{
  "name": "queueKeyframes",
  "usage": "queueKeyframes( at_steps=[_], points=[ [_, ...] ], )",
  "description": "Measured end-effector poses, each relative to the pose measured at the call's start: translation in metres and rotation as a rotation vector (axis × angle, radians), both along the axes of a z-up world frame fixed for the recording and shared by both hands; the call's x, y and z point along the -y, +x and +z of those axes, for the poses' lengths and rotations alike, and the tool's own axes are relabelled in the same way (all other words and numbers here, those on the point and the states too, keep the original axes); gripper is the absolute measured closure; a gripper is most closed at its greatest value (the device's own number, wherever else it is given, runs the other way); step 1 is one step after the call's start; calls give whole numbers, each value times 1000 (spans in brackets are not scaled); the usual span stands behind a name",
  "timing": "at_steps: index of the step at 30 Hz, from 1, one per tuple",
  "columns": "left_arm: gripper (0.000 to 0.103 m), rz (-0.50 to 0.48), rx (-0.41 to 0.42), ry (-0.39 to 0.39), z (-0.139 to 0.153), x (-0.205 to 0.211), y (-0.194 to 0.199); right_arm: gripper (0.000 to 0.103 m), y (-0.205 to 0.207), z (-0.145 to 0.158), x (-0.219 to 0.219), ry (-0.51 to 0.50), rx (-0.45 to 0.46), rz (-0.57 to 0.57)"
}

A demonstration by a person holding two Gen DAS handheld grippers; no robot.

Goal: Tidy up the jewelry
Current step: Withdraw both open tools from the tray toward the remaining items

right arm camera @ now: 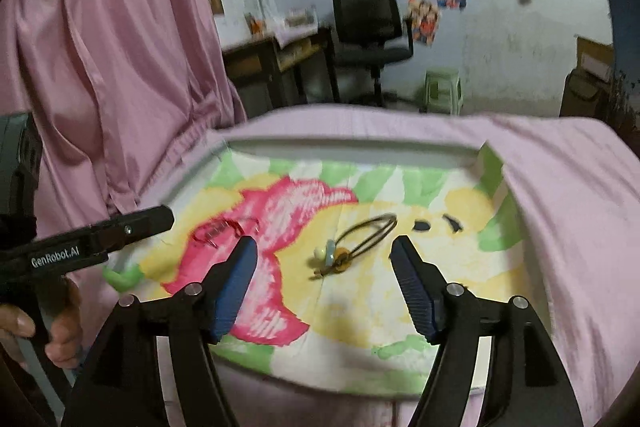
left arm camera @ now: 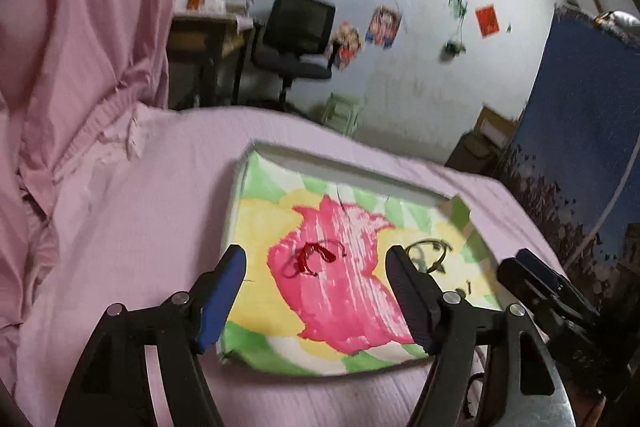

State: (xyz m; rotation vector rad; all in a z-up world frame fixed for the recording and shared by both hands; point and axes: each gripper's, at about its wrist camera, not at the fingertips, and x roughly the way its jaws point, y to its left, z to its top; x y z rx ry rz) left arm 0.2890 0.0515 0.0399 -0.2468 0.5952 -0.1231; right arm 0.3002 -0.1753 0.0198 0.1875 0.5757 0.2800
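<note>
Jewelry lies on a flower-painted tray (right arm camera: 460, 155) on the bed: a red bracelet (right arm camera: 218, 229) and a dark cord necklace (right arm camera: 366, 235). Both tools, left (left arm camera: 314, 259) and right (right arm camera: 324, 247), hover spread wide, empty. Right should centre over the necklace, pinching its cord low.

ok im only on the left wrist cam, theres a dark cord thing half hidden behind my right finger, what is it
Observer: In the right wrist view it is a dark looped cord necklace lying on the painted cloth.
Operator: anything strung on it
Observer: Yes, a pale bead and a round amber piece at its near end.
Operator: is the right gripper on it
Observer: No, the right gripper is open, fingers on either side of the necklace, not touching.
</note>
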Motion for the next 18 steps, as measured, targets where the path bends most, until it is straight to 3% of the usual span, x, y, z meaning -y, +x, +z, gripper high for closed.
queueKeyframes(
  at_steps=[8,18],
  points=[
    [16,44,173,45,12,-8,-65,12,-64,33,-2,-3,215,-18],
    [12,41,245,109,0,-7,-128,2,-129,40,-8,-14,317,-33]
  ],
)
